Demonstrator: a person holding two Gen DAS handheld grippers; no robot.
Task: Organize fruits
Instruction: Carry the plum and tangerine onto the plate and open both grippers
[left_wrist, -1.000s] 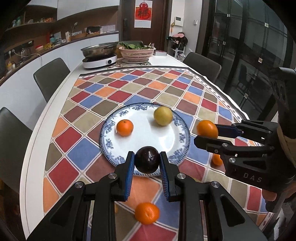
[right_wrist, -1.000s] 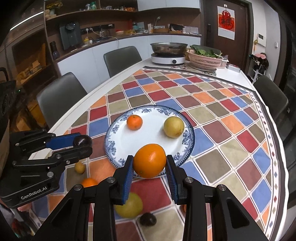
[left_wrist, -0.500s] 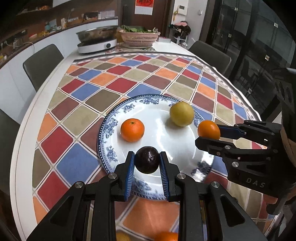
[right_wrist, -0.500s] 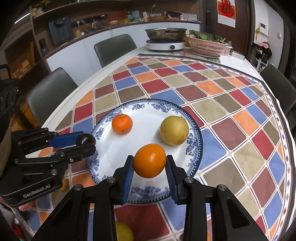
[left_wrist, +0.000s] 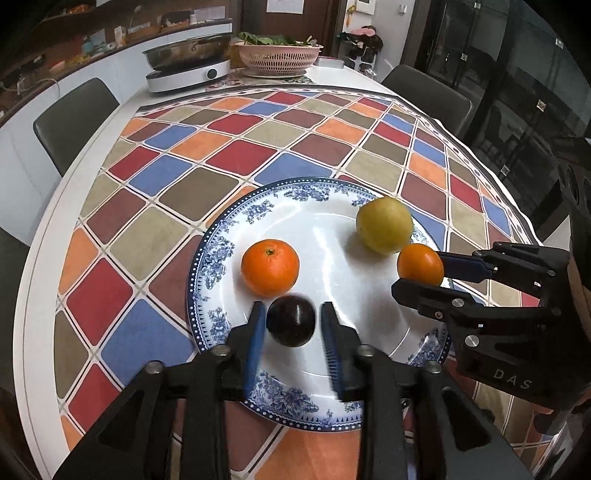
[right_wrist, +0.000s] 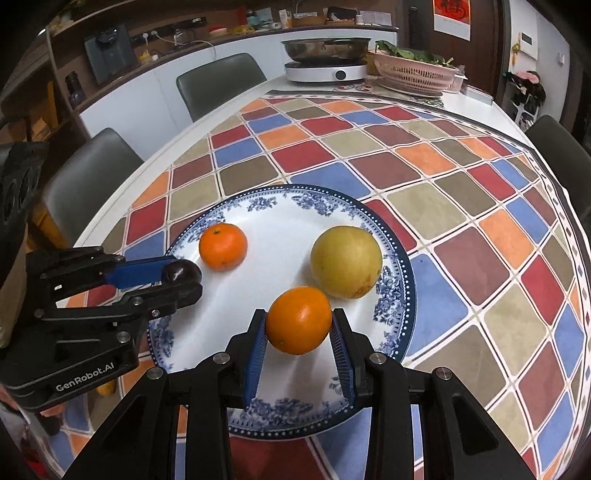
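Observation:
A blue-and-white plate (left_wrist: 229, 251) (right_wrist: 391, 236) holds a tangerine (left_wrist: 269, 266) (right_wrist: 222, 246) and a yellow-green fruit (left_wrist: 384, 225) (right_wrist: 345, 262). My left gripper (left_wrist: 291, 325) (right_wrist: 184, 277) is low over the plate's near left part. Its jaws have parted, and a dark round fruit (left_wrist: 291, 320) (right_wrist: 180, 271) sits between them with small gaps at both pads. My right gripper (right_wrist: 299, 325) (left_wrist: 424, 273) is shut on an orange (right_wrist: 298, 319) (left_wrist: 420, 264) and holds it over the plate's near right part, beside the yellow-green fruit.
The plate lies on a checkered cloth (left_wrist: 258, 147) on a white oval table. At the far end stand an induction cooker with a steel pan (left_wrist: 188, 66) and a pink basket of greens (left_wrist: 277, 55). Grey chairs (right_wrist: 218, 85) surround the table.
Both grippers moved forward and down over the plate with their fruits. The left jaws have opened slightly off the dark fruit. The right gripper still clamps the orange.

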